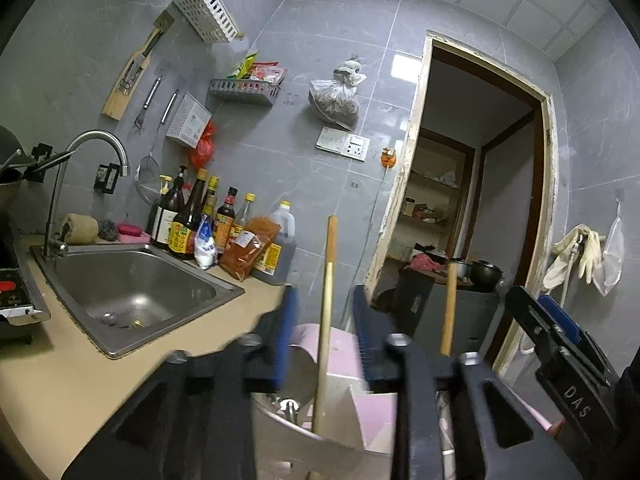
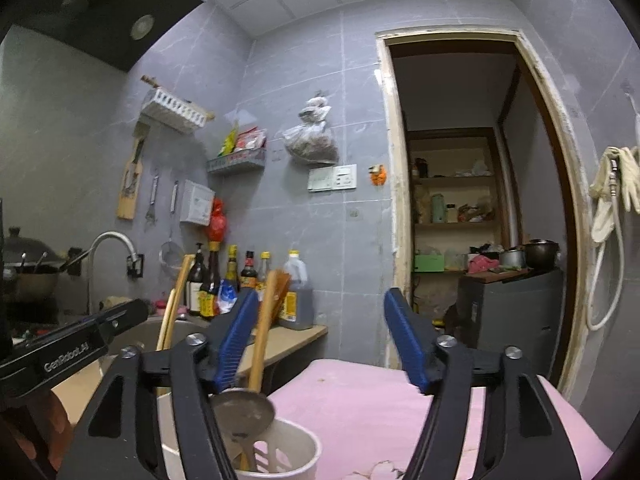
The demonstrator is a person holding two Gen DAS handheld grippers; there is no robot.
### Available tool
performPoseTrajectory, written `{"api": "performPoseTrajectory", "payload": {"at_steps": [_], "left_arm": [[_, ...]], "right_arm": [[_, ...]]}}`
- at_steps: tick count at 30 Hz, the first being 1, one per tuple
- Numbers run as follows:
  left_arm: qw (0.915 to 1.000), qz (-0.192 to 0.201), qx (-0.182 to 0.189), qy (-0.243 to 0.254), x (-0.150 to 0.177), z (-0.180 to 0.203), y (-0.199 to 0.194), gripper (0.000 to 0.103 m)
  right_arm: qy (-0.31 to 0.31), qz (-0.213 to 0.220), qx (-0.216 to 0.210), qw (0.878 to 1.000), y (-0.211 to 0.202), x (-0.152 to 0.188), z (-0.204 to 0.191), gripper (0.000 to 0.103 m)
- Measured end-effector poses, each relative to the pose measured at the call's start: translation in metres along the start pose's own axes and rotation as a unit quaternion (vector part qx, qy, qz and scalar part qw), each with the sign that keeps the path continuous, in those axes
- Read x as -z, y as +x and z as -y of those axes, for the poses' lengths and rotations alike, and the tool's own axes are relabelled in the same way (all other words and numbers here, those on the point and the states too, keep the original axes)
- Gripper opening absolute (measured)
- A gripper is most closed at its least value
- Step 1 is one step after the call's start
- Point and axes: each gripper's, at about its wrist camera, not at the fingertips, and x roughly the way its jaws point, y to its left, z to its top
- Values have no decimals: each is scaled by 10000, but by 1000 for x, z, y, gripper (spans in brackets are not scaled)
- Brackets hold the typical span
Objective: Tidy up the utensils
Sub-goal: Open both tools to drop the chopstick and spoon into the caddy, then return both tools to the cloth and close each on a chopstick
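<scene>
Left wrist view, near: left gripper [image 1: 326, 340], jaws parted, pads clear of the wooden handle [image 1: 327, 312] that rises between them; nothing grasped. Below it, the white utensil holder [image 1: 304, 446], which stands on a pink cloth [image 1: 380, 412]. The handle drops into this holder; a metal piece lies inside beside it. A second wooden handle [image 1: 449, 308] stands just right of the right pad.

Right wrist view, near: right gripper [image 2: 320, 340], jaws spread wide, nothing between them. A wooden-handled ladle [image 2: 262, 344] stands just beside its left pad, outside the gap, bowl end resting at the rim of the holder [image 2: 298, 444], a pale slotted utensil beside it. A thinner wooden stick [image 2: 172, 312] stands left of that. The left gripper's body enters at the near left edge.

Step in hand, as judged: utensils set upright in the holder and let go; both claws released.

Next move, as judged: draw each gripper straight back so the pads do not drag the handles or tip the holder, then look for any utensil not yet put away; none shows loose on the cloth.

Pose: both grippers point about level, side by side over the cloth, toward the far wall.

Middle: beige counter [image 1: 100, 380], steel sink [image 1: 132, 288], sauce bottles [image 1: 208, 224].

Far: grey tiled wall, hanging tools, open doorway [image 1: 472, 184].
</scene>
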Motion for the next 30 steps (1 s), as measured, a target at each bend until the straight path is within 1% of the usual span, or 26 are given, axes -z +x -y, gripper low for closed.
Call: {"api": "performPoseTrajectory", "payload": {"at_steps": [1,3,5,6,7,8,9,10,11,12,17,23,27,30], "left_arm": [[10000,21,22,-10,-2,1,-2,38],[10000,70,36,54,-6,5,-8,41],[9998,13,117,154,-10,13,-12,49],[9997,-44,188,175,-11,16,-13,58],[9994,-110,246,193,-12,20,-16,65],[9992,-160,307,207,-13,24,-17,67],[9987,-225,399,233,-13,28,-19,71],[9979,-313,494,292,-13,33,-21,75],[9969,-401,568,382,-11,40,-23,76],[9961,-453,619,443,-9,45,-25,77],[9863,-933,1100,794,6,76,-31,80],[9657,-1750,1609,1046,33,110,-31,80],[9459,-2432,1863,1072,53,130,-26,80],[9319,-2821,1967,1157,64,143,-22,80]], "right_arm": [[32,0,19,10000,-2,-3,3,70],[62,-27,109,9999,-9,-7,9,76],[73,-57,194,9998,-17,-11,17,79],[67,-82,248,9996,-22,-13,21,80],[55,-120,291,9995,-26,-15,25,84],[44,-158,306,9994,-29,-16,28,89],[21,-209,319,9993,-34,-18,33,91],[-28,-262,346,9991,-40,-19,39,96],[-113,-313,399,9986,-47,-21,44,100],[-167,-347,430,9983,-52,-21,47,102],[-498,-704,638,9942,-82,-24,75,103],[-604,-1268,952,9855,-118,-15,112,103],[-522,-1838,1091,9755,-138,0,133,103],[-429,-2240,1112,9673,-150,10,144,103]]}}
